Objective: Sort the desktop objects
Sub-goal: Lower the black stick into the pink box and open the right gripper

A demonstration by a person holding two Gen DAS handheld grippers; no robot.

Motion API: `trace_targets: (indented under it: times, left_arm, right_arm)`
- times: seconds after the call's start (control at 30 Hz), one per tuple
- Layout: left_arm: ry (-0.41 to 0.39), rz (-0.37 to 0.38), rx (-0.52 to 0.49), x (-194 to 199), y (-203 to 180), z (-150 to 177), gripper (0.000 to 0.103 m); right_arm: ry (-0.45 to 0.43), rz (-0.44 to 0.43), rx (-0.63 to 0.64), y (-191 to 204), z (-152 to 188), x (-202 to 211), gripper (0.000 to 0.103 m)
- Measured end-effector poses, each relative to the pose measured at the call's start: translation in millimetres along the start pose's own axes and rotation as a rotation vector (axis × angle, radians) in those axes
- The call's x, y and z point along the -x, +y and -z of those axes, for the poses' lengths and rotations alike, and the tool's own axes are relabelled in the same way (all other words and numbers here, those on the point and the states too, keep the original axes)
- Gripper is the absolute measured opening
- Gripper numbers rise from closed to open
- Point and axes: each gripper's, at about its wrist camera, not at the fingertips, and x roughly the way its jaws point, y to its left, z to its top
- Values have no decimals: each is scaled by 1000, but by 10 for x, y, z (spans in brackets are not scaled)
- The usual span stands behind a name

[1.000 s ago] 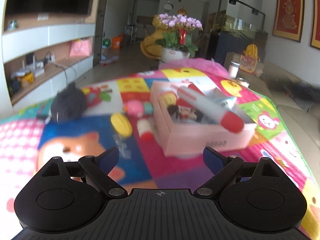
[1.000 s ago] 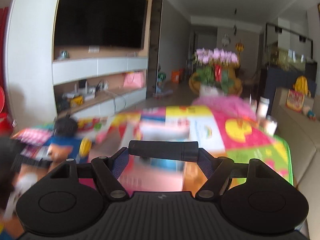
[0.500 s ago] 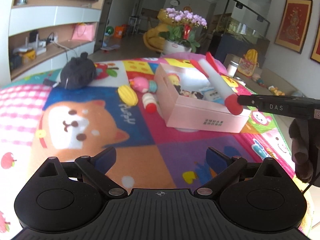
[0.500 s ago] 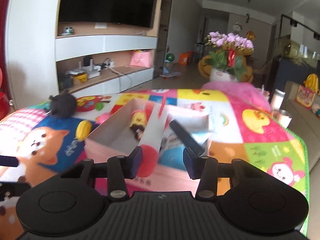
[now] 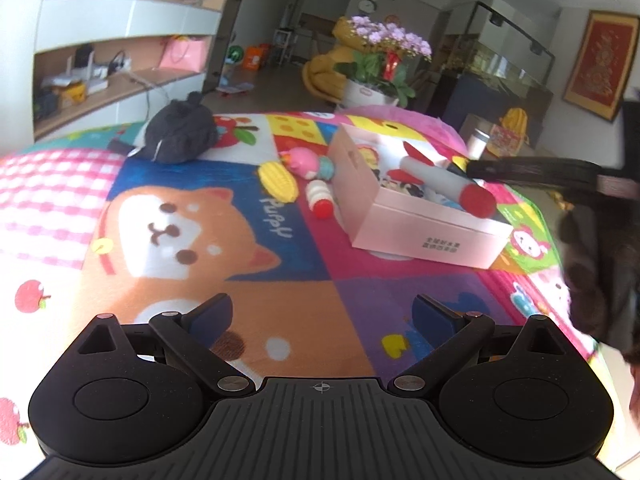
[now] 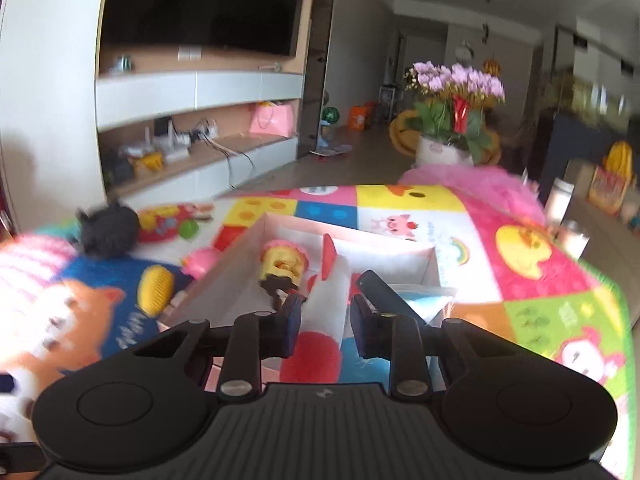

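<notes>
A pink box (image 5: 424, 236) sits on a colourful play mat (image 5: 200, 216) and holds a white toy rocket with a red nose (image 5: 476, 200), a yellow doll (image 6: 282, 266) and a black stick (image 6: 384, 292). My left gripper (image 5: 322, 314) is open and empty, low over the mat in front of the box. My right gripper (image 6: 322, 326) hangs over the box's near edge with the rocket's body (image 6: 328, 300) between its partly open fingers; it shows at the right edge of the left wrist view (image 5: 536, 172). A toy corn (image 5: 278, 182), a pink doll (image 5: 306, 162), a small red-tipped bottle (image 5: 320, 198) and a dark plush (image 5: 180, 132) lie left of the box.
A flower pot (image 5: 376, 76) stands beyond the mat's far edge. A shelf unit with a TV (image 6: 200, 80) fills the left wall. Small jars (image 6: 560, 200) stand to the right of the mat.
My right gripper let go of the black stick, which now lies in the box, and its fingers narrowed around the rocket. My left gripper drew back and stayed open.
</notes>
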Motion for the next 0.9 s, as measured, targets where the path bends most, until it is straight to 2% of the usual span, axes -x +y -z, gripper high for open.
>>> trace_targets:
  times: [0.07, 0.13, 0.23, 0.3, 0.37, 0.4, 0.47, 0.63, 0.77, 0.83, 0.9]
  left_arm:
    - [-4, 13, 12, 11, -7, -1, 100]
    - [-13, 8, -21, -13, -75, 19, 100]
    - [-12, -37, -91, -93, -177, 92, 100]
    - [-3, -52, -121, -122, -207, 133, 100]
    - [0, -56, -126, -122, -198, 150, 100]
    - [0, -59, -122, -118, -179, 154, 100]
    - [-3, -73, -113, -110, -149, 153, 100]
    - [-5, -89, -91, -84, -65, 143, 100]
    - [-6, -104, -79, -72, -4, 159, 100]
    - [-5, -112, -68, -81, 32, 164, 100]
    - [-4, -117, -59, -87, 60, 174, 100]
  right_arm:
    - [2, -57, -41, -90, 9, 163, 27]
    - [-4, -98, -36, -105, 70, 318, 28]
    - [-3, -69, 56, -11, 218, 408, 30]
    - [18, -46, 74, 17, 296, 359, 30]
    - [64, -44, 43, 8, 309, 241, 22]
    - [72, -40, 27, 2, 300, 176, 14]
    - [70, -38, 7, 14, 250, 49, 11]
    - [57, -68, 5, 137, 118, -191, 11]
    - [30, -113, 41, 271, 115, -107, 12]
    - [4, -102, 69, 298, 147, -11, 16]
    - [-16, -44, 77, 252, 140, 19, 21]
